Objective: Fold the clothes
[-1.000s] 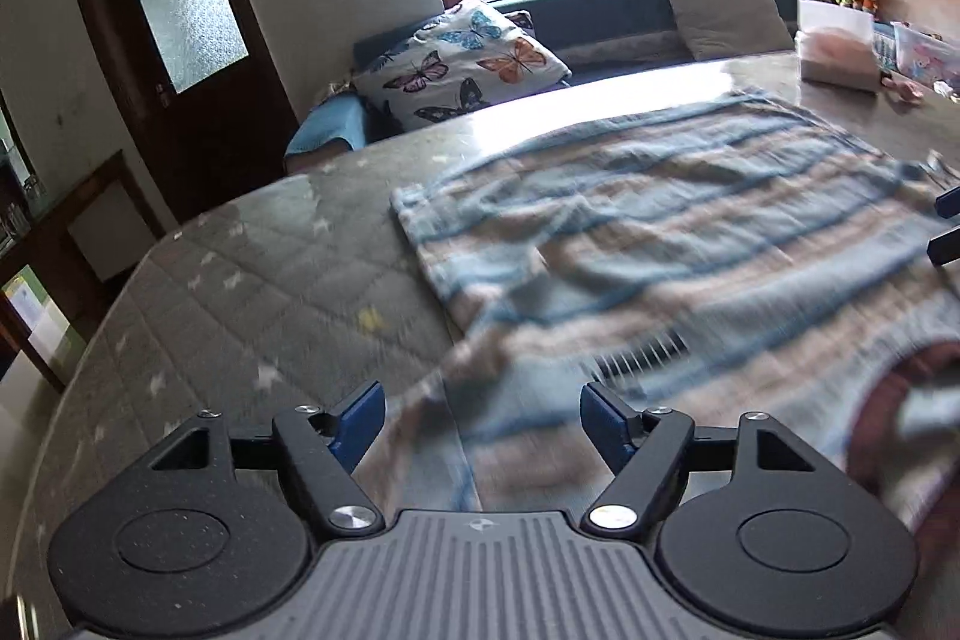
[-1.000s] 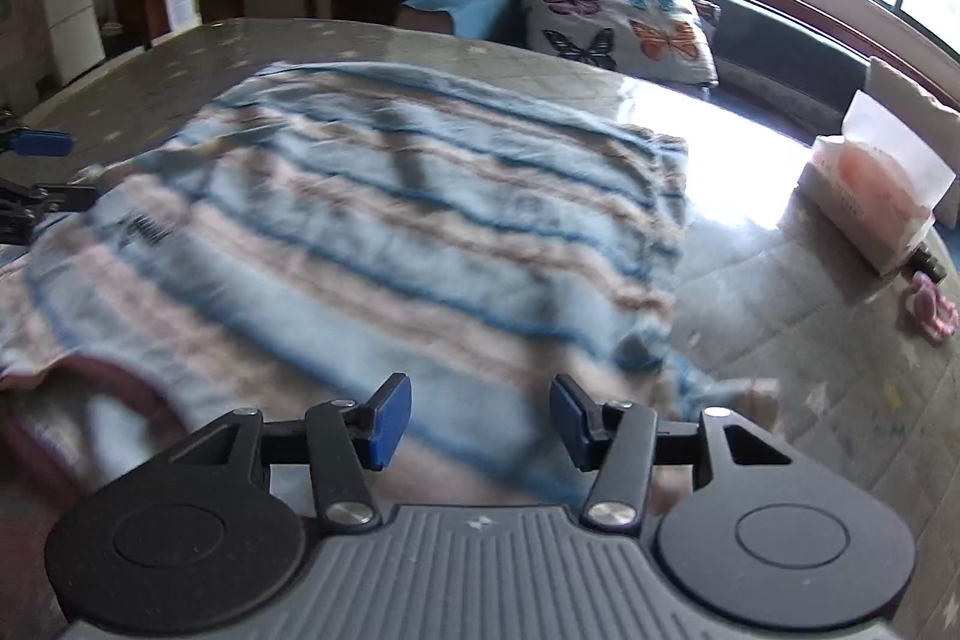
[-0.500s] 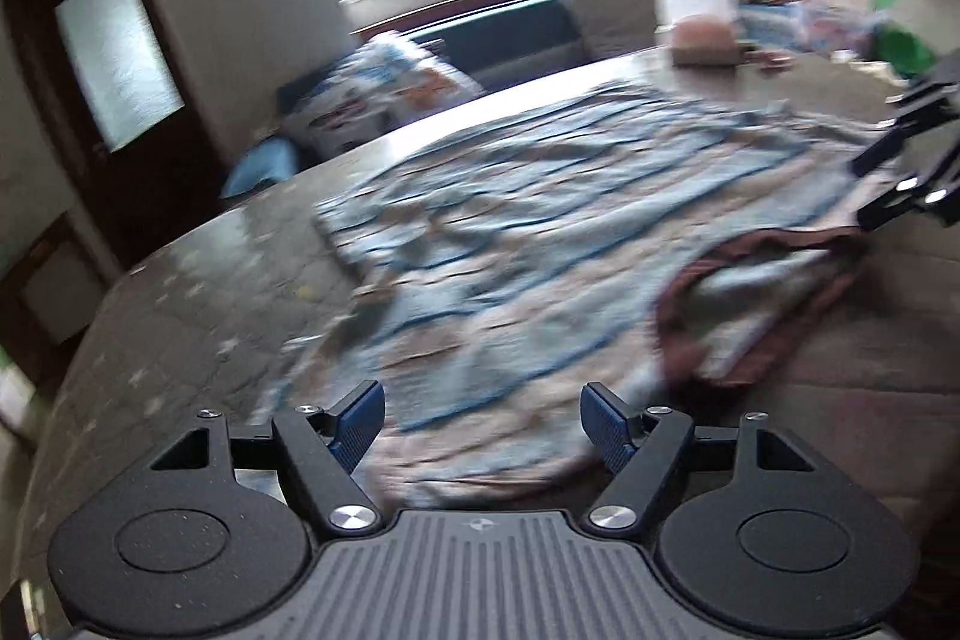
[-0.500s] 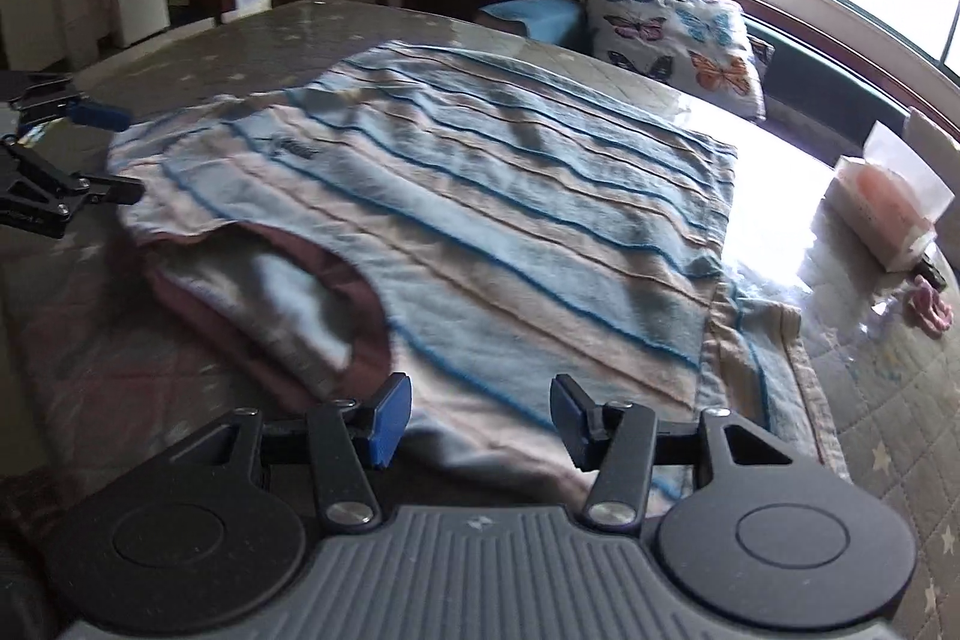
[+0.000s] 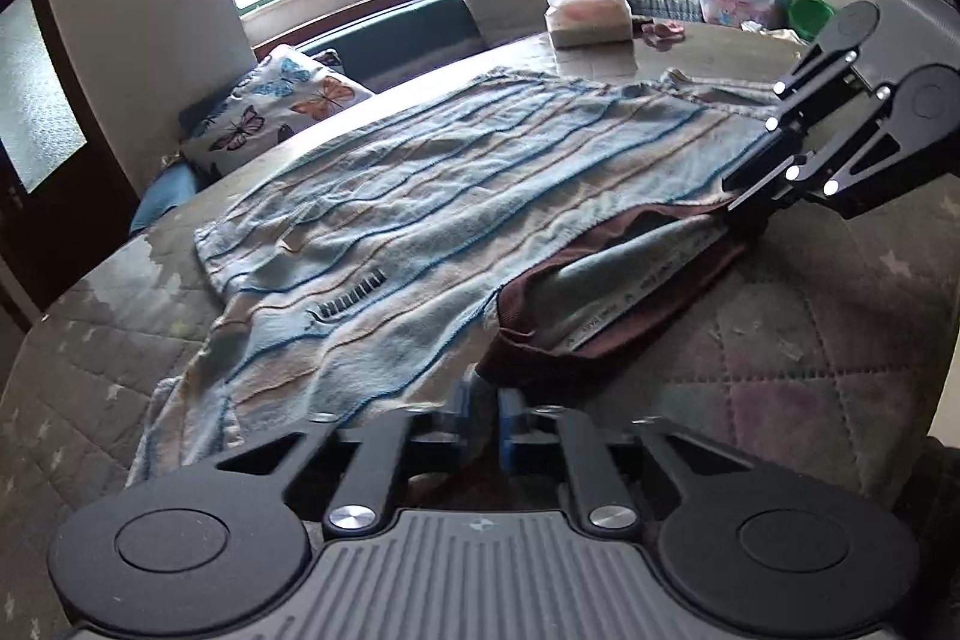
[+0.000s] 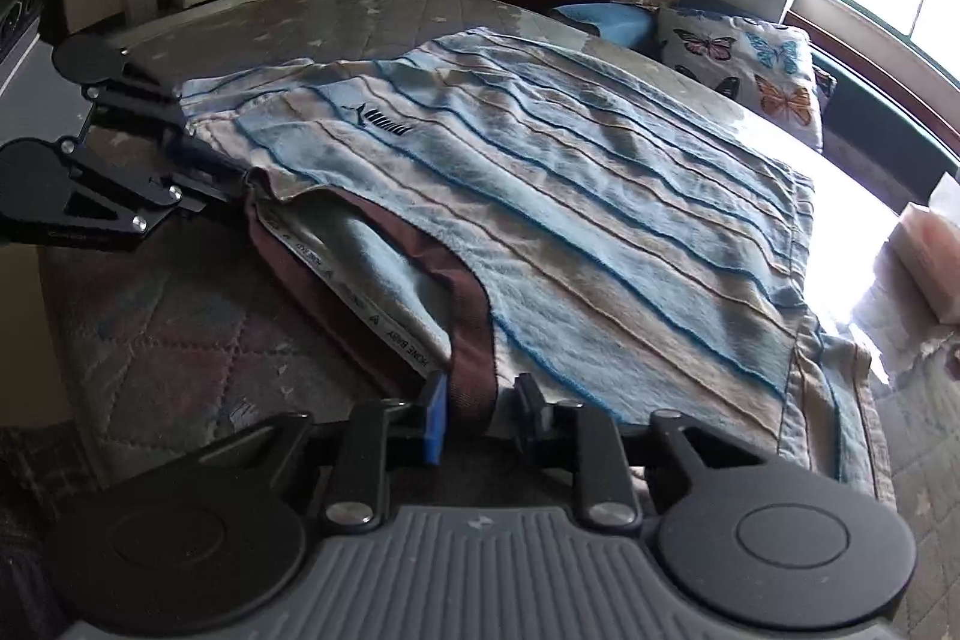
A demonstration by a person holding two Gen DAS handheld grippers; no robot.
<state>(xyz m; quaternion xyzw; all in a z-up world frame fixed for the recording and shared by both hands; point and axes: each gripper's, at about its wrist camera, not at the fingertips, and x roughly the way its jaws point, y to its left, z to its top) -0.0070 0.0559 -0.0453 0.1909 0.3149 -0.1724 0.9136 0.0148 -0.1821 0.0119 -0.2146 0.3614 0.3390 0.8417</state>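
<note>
Lying: striped shirt point(image 5: 456, 196) flat on quilted tabletop point(image 5: 810, 340), brown collar point(image 6: 474, 322) at near edge.
Left gripper point(image 5: 480, 409): fingers closing on collar corner.
Right gripper point(image 6: 480, 415): fingers closing around collar band.
Beyond: tissue box point(image 5: 588, 13).

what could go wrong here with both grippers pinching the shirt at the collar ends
1. Both sets of jaws are closing on thin fabric: the left gripper and right gripper sit right at the brown collar of the striped shirt, so either may catch one layer only and slip when lifted.
2. The sleeve lies bunched at the side; it may drag and spoil the fold.
</note>
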